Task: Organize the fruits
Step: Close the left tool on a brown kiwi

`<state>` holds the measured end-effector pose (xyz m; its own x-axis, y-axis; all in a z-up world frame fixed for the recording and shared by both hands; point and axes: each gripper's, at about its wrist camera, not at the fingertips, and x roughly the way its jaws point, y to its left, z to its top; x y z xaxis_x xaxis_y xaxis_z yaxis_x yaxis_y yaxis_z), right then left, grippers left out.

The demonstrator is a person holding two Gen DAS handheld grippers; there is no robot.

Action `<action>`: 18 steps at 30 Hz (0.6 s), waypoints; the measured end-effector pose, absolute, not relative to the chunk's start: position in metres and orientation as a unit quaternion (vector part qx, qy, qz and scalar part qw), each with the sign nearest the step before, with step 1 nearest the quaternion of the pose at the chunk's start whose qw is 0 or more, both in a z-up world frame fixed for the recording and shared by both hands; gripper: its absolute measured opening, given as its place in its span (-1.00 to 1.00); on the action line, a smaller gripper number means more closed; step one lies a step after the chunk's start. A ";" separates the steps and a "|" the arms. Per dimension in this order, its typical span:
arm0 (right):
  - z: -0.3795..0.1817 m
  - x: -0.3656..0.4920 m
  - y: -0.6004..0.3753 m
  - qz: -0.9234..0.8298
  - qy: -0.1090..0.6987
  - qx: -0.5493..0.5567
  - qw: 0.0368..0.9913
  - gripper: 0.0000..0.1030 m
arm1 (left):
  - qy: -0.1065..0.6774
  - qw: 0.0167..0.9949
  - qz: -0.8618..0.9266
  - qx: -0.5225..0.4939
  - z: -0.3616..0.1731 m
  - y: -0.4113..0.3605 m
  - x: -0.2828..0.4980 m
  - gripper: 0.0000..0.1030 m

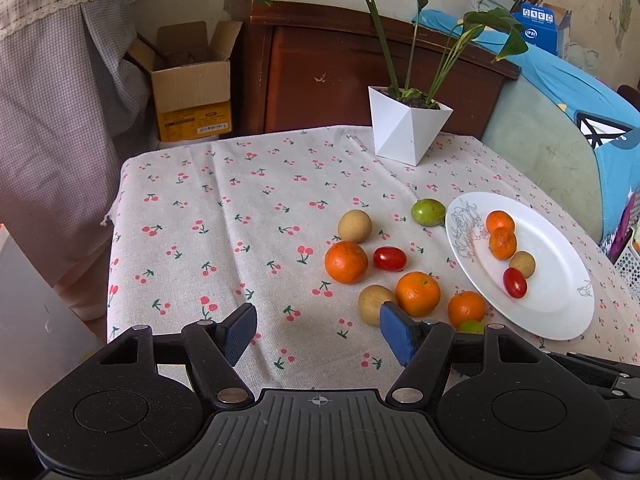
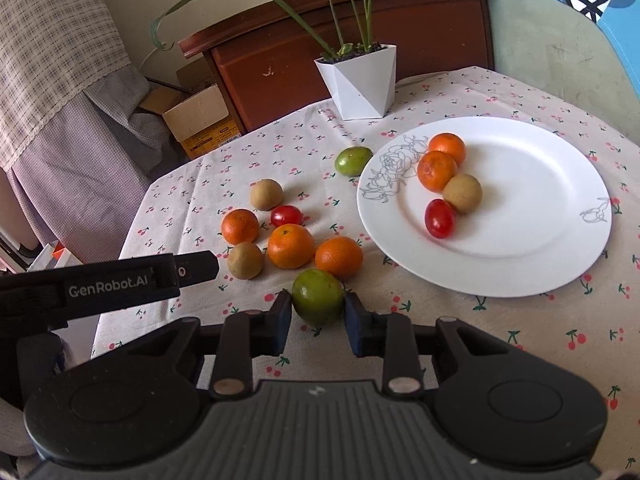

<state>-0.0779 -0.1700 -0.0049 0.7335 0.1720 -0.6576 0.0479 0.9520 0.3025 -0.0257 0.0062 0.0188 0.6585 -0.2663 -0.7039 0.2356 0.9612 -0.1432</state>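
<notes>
A white plate (image 2: pixel 520 264) on the cherry-print tablecloth holds two oranges (image 2: pixel 437 170), a brown fruit (image 2: pixel 462 193) and a red tomato (image 2: pixel 439 218). Left of it lie three oranges (image 2: pixel 291 246), two brown fruits (image 2: pixel 267 194), a red tomato (image 2: pixel 286 216) and a far green fruit (image 2: pixel 353 161). My right gripper (image 2: pixel 318 320) has its pads on both sides of a near green fruit (image 2: pixel 318 297) resting on the cloth, touching or nearly so. My left gripper (image 1: pixel 318 332) is open and empty over bare cloth, left of the fruit cluster (image 1: pixel 417 293).
A white angular pot with a green plant (image 1: pixel 406 128) stands at the table's far edge. Behind are a wooden cabinet (image 1: pixel 320 76) and a cardboard box (image 1: pixel 192 88). A blue-covered seat (image 1: pixel 560 128) is at the right. The left gripper's body (image 2: pixel 108 288) reaches in from the left.
</notes>
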 end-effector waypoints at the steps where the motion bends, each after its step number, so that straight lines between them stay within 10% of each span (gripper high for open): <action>1: -0.004 -0.079 -0.173 0.031 0.363 0.158 0.918 -0.44 | 0.389 0.910 -0.141 -0.019 0.018 0.005 -0.026 0.29; 18: -0.003 -0.082 -0.186 0.011 0.369 0.188 0.910 -0.44 | 0.374 0.909 -0.183 0.008 0.003 -0.023 -0.021 -0.21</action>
